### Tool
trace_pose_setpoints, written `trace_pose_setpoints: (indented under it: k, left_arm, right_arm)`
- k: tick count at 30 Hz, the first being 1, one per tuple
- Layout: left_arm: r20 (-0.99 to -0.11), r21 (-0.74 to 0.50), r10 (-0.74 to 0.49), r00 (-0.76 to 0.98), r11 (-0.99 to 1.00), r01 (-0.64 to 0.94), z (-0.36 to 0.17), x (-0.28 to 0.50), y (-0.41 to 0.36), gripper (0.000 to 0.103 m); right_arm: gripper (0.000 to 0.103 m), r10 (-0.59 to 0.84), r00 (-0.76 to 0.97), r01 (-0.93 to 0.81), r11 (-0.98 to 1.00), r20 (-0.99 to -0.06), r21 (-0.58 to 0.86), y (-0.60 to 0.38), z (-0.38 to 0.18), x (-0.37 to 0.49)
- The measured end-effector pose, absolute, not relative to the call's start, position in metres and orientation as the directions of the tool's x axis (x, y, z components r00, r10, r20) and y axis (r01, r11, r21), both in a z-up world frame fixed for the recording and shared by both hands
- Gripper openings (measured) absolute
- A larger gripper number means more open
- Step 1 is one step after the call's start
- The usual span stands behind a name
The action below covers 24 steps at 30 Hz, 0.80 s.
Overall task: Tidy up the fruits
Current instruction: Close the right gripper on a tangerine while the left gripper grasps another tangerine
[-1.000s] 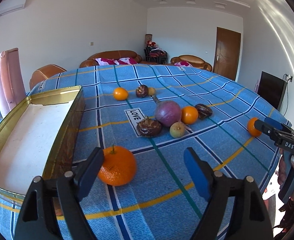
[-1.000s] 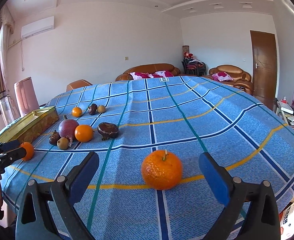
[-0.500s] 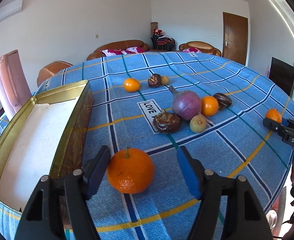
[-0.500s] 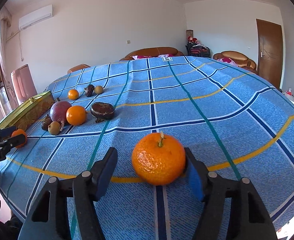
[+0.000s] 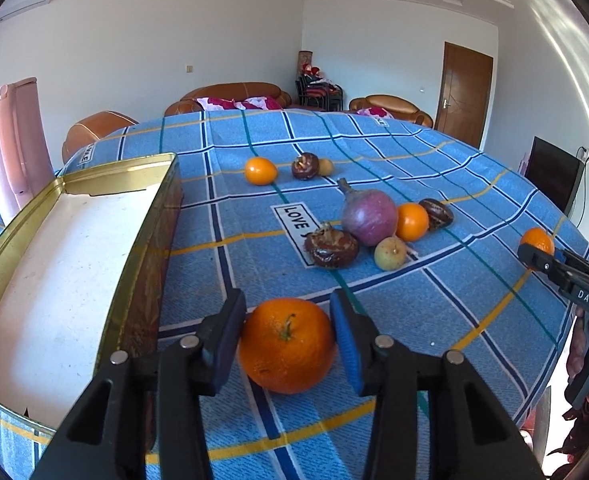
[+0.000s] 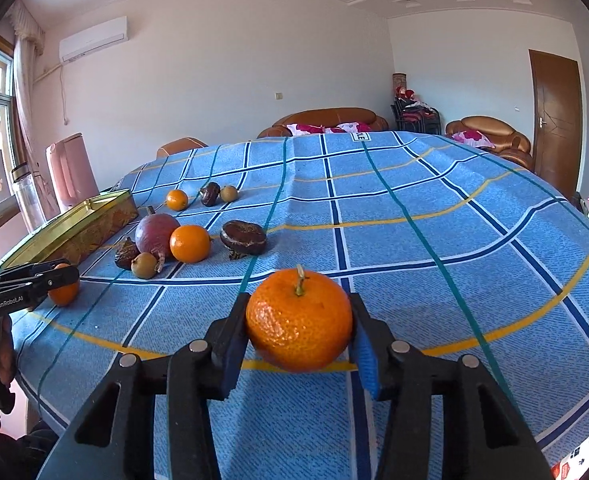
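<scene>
Both jaws have just been closing. Our left gripper [image 5: 286, 336] now pinches one orange [image 5: 287, 346] beside the gold tin [image 5: 156, 216]; our right gripper [image 6: 299, 334] pinches a second orange [image 6: 299, 321] on the blue checked cloth [image 6: 434, 248]. We count four oranges in all, two still loose, plus one purple fruit [image 5: 369, 217], three dark brown fruits and two small yellowish ones mid-table.
</scene>
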<state>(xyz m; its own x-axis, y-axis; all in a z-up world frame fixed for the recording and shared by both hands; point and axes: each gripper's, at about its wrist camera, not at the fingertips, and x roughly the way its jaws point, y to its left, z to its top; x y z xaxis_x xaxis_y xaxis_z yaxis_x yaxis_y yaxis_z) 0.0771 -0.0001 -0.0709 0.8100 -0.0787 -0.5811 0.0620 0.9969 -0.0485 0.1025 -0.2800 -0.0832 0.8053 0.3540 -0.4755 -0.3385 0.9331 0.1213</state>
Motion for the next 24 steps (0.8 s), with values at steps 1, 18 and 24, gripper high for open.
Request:
trace_pose_setpoints:
  k: [1,18,24]
  left_arm:
    - [-0.576,-0.041,-0.072,0.814,0.997,0.06,-0.07,0.076,-0.001,0.044]
    - [-0.598,-0.002,-0.037,0.8,0.999,0.045,-0.074,0.078,-0.004,0.057]
    - [-0.601,0.006,-0.053,0.797,0.997,0.071,-0.076,0.077,-0.007,0.047]
  right_arm:
    - [0.049,0.358,0.805,-0.344,0.931,-0.473,0.119,-0.278,-0.083,0.101]
    - [0.049,0.404,0.788,-0.4,0.91,-0.464,0.111,-0.258,-0.083,0.093]
    - [0.049,0.419,0.781,-0.416,0.902,-0.463,0.115,-0.252,-0.084,0.09]
